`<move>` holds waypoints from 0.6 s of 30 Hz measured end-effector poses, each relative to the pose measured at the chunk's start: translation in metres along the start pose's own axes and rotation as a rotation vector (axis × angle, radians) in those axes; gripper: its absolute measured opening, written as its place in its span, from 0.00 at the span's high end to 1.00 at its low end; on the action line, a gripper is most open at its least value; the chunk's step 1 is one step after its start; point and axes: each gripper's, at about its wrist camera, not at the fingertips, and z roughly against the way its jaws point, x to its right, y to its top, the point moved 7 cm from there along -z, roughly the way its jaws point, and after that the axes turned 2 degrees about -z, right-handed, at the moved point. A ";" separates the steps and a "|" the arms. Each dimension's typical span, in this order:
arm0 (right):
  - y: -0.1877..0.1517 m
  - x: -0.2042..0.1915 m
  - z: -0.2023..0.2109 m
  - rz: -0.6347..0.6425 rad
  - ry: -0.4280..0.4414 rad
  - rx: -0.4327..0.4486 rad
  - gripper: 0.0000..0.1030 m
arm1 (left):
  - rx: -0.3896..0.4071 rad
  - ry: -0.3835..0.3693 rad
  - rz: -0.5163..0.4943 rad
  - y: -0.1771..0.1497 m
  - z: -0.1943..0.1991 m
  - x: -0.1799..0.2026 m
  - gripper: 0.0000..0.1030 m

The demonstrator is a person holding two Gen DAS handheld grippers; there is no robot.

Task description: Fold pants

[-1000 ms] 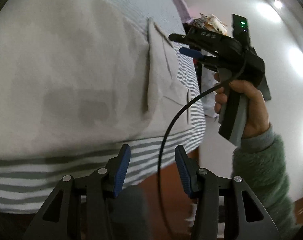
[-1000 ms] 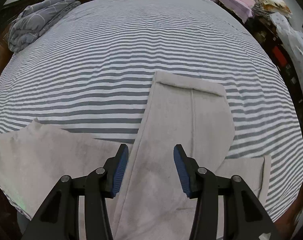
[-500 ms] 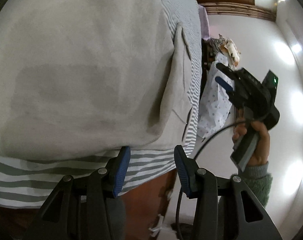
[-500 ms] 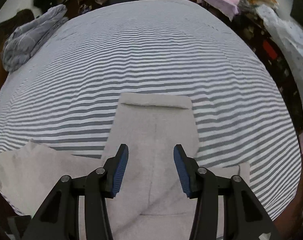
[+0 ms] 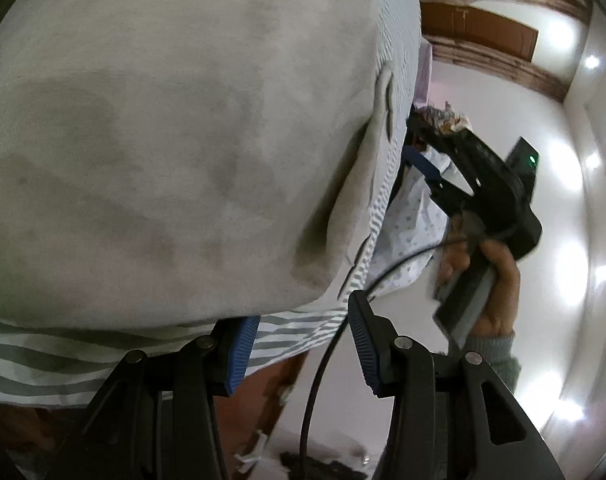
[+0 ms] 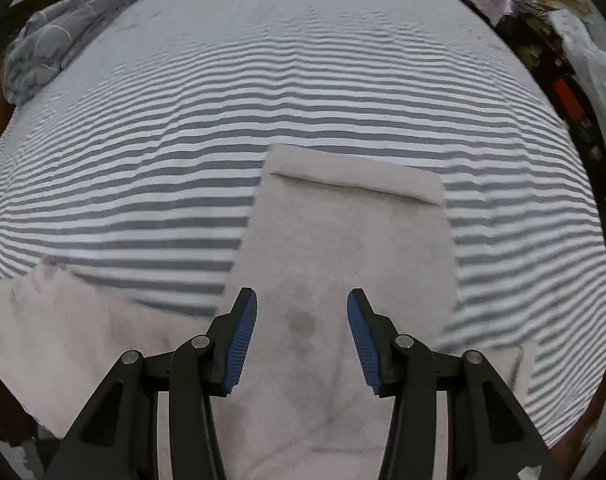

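Note:
Light grey pants [image 6: 343, 264] lie on a grey-and-white striped bed [image 6: 263, 80]. One leg runs away from me and ends in a cuff [image 6: 355, 176]; another part spreads to the left [image 6: 63, 328]. My right gripper [image 6: 302, 336] is open and empty, above the pants. In the left wrist view the pants [image 5: 163, 140] fill the frame close up, near the bed's edge. My left gripper [image 5: 303, 352] is open and empty, just below the pants' lower edge. The right gripper [image 5: 483, 192] shows there, held in a hand at the right.
A crumpled grey blanket [image 6: 63, 32] lies at the bed's far left corner. Clothes and clutter [image 6: 543, 20] pile up beyond the bed's right side. A black cable [image 5: 323, 380] hangs between my left fingers. White wall and wooden door [image 5: 483, 32] lie to the right.
The left gripper has moved in closer to the pants' edge. The right gripper has shifted, so the pant leg now lies centred between its fingers. Both stay open.

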 end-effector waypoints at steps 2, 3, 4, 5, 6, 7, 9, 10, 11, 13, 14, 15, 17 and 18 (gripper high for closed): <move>0.009 -0.010 -0.011 0.003 -0.013 -0.008 0.57 | 0.014 -0.006 0.018 0.003 0.004 -0.005 0.56; 0.015 -0.016 -0.017 0.008 -0.031 -0.008 0.54 | 0.019 -0.004 0.025 0.006 0.006 -0.007 0.56; 0.021 -0.021 -0.024 0.015 -0.059 -0.004 0.51 | 0.022 0.000 0.030 0.009 0.006 -0.008 0.56; 0.026 -0.025 -0.031 0.019 -0.096 -0.001 0.49 | 0.029 -0.001 0.045 0.013 0.007 -0.011 0.56; 0.030 -0.028 -0.035 0.020 -0.116 0.002 0.49 | 0.029 -0.002 0.055 0.015 0.008 -0.013 0.56; 0.034 -0.033 -0.040 0.029 -0.130 0.008 0.49 | 0.031 0.003 0.056 0.016 0.008 -0.014 0.56; 0.038 -0.039 -0.051 0.061 -0.188 0.006 0.49 | 0.032 0.025 0.045 0.018 0.008 -0.016 0.57; 0.041 -0.040 -0.054 0.073 -0.216 0.004 0.49 | 0.031 0.031 0.037 0.018 0.007 -0.016 0.62; 0.040 -0.039 -0.060 0.084 -0.241 -0.002 0.51 | 0.031 0.035 0.031 0.016 0.007 -0.015 0.68; 0.039 -0.037 -0.061 0.079 -0.231 0.000 0.60 | 0.037 0.058 0.005 0.018 0.008 -0.014 0.74; 0.038 -0.035 -0.059 0.086 -0.241 0.004 0.78 | 0.040 0.059 -0.002 0.017 0.009 -0.014 0.78; 0.036 -0.034 -0.056 0.098 -0.247 0.005 0.92 | 0.051 0.071 -0.017 0.017 0.011 -0.013 0.81; 0.032 -0.028 -0.046 0.120 -0.275 0.031 0.94 | 0.057 0.090 -0.048 0.019 0.008 -0.006 0.87; 0.029 -0.024 -0.038 0.132 -0.288 0.054 0.95 | 0.060 0.099 -0.060 0.016 0.008 -0.004 0.87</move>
